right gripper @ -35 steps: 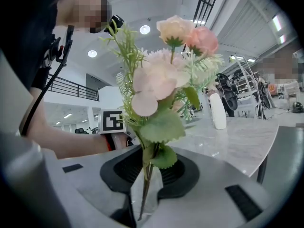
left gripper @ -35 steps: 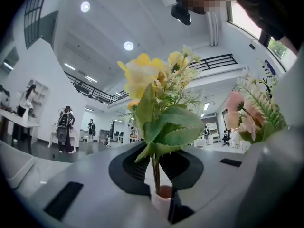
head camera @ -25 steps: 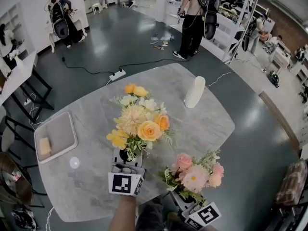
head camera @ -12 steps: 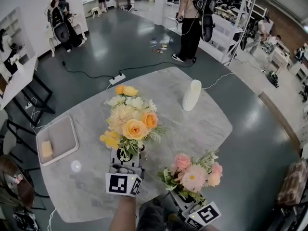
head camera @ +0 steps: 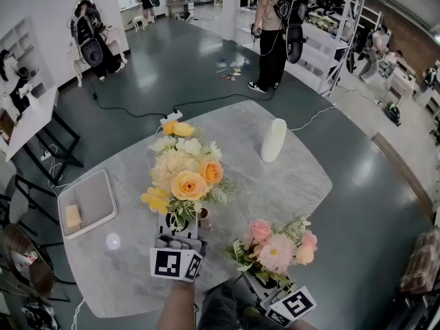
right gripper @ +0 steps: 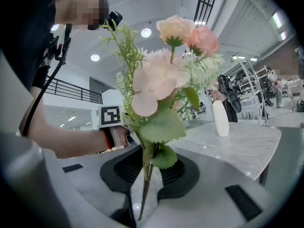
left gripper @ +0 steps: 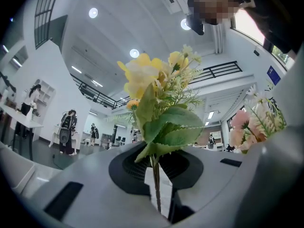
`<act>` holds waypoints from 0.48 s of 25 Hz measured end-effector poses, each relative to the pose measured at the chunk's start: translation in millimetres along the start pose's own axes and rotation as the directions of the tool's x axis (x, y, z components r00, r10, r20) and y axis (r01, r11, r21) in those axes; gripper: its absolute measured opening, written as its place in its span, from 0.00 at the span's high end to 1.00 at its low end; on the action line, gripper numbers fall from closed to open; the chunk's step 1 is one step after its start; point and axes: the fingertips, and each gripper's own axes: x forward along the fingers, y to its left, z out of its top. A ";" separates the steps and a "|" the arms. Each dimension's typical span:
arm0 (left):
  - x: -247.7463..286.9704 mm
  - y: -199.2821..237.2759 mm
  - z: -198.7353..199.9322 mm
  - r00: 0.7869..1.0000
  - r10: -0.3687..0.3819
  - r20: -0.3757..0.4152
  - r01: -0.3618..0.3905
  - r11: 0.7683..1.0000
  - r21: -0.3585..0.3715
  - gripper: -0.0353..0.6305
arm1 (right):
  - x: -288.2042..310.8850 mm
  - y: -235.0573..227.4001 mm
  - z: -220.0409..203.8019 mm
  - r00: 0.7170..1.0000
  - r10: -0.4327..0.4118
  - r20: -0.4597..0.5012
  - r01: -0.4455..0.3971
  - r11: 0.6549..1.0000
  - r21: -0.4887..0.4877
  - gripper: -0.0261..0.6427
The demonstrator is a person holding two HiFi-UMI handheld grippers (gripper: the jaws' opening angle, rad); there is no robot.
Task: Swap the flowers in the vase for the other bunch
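Observation:
My left gripper is shut on the stems of the yellow and orange bunch, which it holds upright over the marble table. The left gripper view shows the thin stem pinched between the jaws of this gripper, under the yellow bunch. My right gripper, near the table's front edge, is shut on the pink bunch. Its stems stand between that gripper's jaws. The white vase stands at the far right of the table, and no flowers show in it.
A grey tray holding a yellow sponge sits at the table's left edge. A person stands beyond the table, and a cable with a power strip lies on the floor. Chairs and desks stand to the left.
My left gripper has lifted the yellow bunch a little. The right gripper and the pink bunch have kept still.

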 end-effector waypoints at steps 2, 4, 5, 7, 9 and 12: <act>-0.8 -1.4 3.5 1.000 0.004 0.005 -0.004 1.000 -0.004 0.85 | -1.9 0.1 1.9 1.000 0.006 0.004 -0.006 1.000 -0.003 0.82; -1.1 -3.5 6.2 1.000 0.006 0.011 -0.006 1.000 -0.009 0.85 | -4.7 -1.1 2.5 1.000 0.011 0.007 -0.010 1.000 -0.006 0.82; -1.2 -4.8 7.4 1.000 0.006 0.015 -0.006 1.000 -0.011 0.85 | -6.2 -2.2 2.0 1.000 0.012 0.007 -0.012 1.000 -0.007 0.82; -1.5 -7.3 10.4 1.000 0.007 0.023 -0.007 1.000 -0.014 0.85 | -8.8 -4.5 0.6 1.000 0.014 0.006 -0.014 1.000 -0.007 0.82; -1.9 -7.9 14.1 1.000 0.009 0.030 -0.009 1.000 -0.009 0.85 | -9.2 -5.6 0.3 1.000 0.016 0.007 -0.016 1.000 -0.008 0.82; -2.8 -7.3 18.8 0.999 0.014 0.031 -0.014 1.000 -0.001 0.85 | -7.8 -5.0 2.0 1.000 0.024 0.008 -0.024 1.000 -0.006 0.82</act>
